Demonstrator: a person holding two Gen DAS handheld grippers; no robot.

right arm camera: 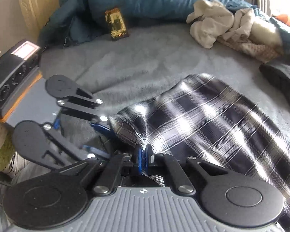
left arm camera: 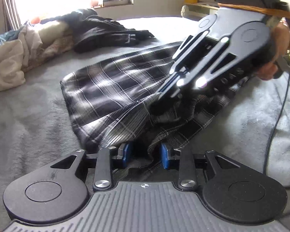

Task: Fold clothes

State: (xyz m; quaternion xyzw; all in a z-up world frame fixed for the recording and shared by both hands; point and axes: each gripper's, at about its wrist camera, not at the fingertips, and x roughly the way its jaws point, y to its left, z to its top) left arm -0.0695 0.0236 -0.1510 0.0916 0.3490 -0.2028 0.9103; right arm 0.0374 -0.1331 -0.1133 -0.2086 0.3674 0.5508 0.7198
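Plaid garment (left arm camera: 110, 89): lying part-doubled on the grey blanket (left arm camera: 29, 116). Right gripper (right arm camera: 144, 155): pinching its near edge, apparently for carrying it over. Left gripper (left arm camera: 145, 154): fingers standing spread, cloth draping between them unclamped.

Your grey fleece-covered bed (left arm camera: 38, 116) is carrying the plaid garment (left arm camera: 110, 89) centrally, black clothing (left arm camera: 106, 32) at twelve o'clock, cream laundry (left arm camera: 7, 63) at ten.
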